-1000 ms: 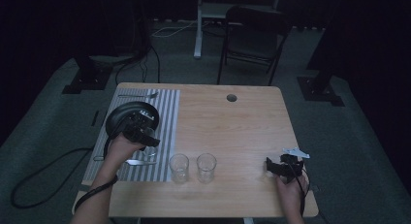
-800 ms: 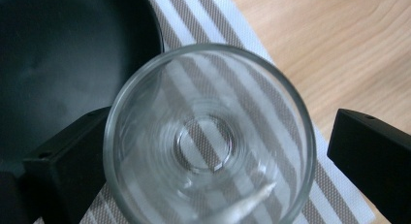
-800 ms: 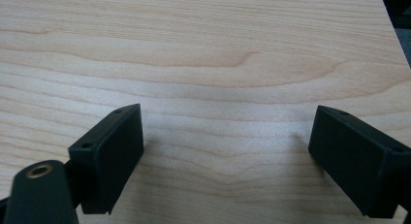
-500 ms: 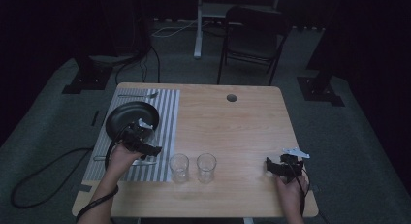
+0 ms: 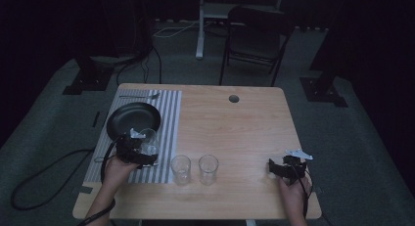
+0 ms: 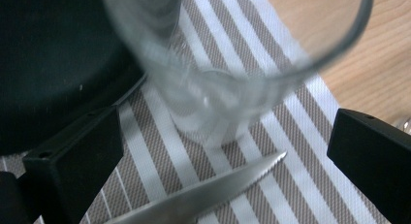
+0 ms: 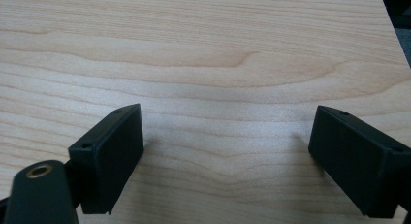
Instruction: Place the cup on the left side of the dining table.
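High view: left gripper [image 5: 142, 150] sits over the striped placemat [image 5: 169, 118] at the wooden table's [image 5: 244, 128] left side, next to a black pan [image 5: 133, 119]. Left gripper view: jaws spread wide, a clear glass [image 6: 228, 64] stands upright on the mat between them, not touched by either jaw; a serrated knife [image 6: 213, 192] lies on the mat just in front of the jaws. Two more glasses [image 5: 195, 168] stand side by side on bare wood near the front edge. Right gripper [image 5: 286, 168] rests low at the table's right front, jaws wide apart, holding nothing, bare wood between them.
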Tool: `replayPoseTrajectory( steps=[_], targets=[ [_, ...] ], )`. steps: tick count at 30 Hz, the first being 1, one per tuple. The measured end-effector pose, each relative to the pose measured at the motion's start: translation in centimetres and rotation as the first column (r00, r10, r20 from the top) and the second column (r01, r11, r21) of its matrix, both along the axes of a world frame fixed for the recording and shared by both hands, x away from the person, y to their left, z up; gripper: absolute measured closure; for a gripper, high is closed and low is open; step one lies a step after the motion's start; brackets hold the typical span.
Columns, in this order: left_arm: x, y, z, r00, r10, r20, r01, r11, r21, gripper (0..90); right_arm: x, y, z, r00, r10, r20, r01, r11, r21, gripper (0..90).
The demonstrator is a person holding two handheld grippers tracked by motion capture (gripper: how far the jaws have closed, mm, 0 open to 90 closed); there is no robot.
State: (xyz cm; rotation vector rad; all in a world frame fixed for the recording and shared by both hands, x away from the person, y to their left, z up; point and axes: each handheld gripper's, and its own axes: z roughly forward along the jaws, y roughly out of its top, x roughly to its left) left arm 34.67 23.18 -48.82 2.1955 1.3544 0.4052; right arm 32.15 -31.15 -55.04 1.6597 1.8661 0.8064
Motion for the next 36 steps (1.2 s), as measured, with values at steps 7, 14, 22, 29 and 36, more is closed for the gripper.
replayPoseTrajectory(
  steps=[7, 14, 22, 29, 36],
  targets=[
    [-1.8, 2.1, -0.6, 0.9953, 0.067, 0.070, -0.062, 0.9955, -0.071, 0.0, 0.0, 0.0, 0.0, 1.0000, 0.000, 0.000, 0.000, 1.000, 0.000, 12.1],
    [-3.0, 3.3, -1.1, 0.9933, 0.082, 0.082, -0.076, 0.9949, -0.065, 0.0, 0.0, 0.0, 0.0, 1.0000, 0.000, 0.000, 0.000, 1.000, 0.000, 12.1],
    [-3.9, 4.6, -2.3, 0.9886, 0.132, 0.073, -0.126, 0.9892, -0.074, 0.1, 0.0, 0.0, 0.0, 1.0000, -0.001, -0.001, 0.001, 1.000, 0.000, 12.1],
    [-4.9, 5.5, -3.1, 0.9843, 0.159, 0.077, -0.154, 0.9854, -0.073, 0.1, 0.0, 0.0, 0.0, 1.0000, -0.001, 0.000, 0.001, 1.000, 0.001, 12.1],
    [-5.9, 6.6, -3.6, 0.9802, 0.180, 0.082, -0.172, 0.9808, -0.092, 0.1, 0.0, 0.0, 0.0, 1.0000, -0.001, 0.000, 0.001, 1.000, 0.001, 12.1]
  ],
)
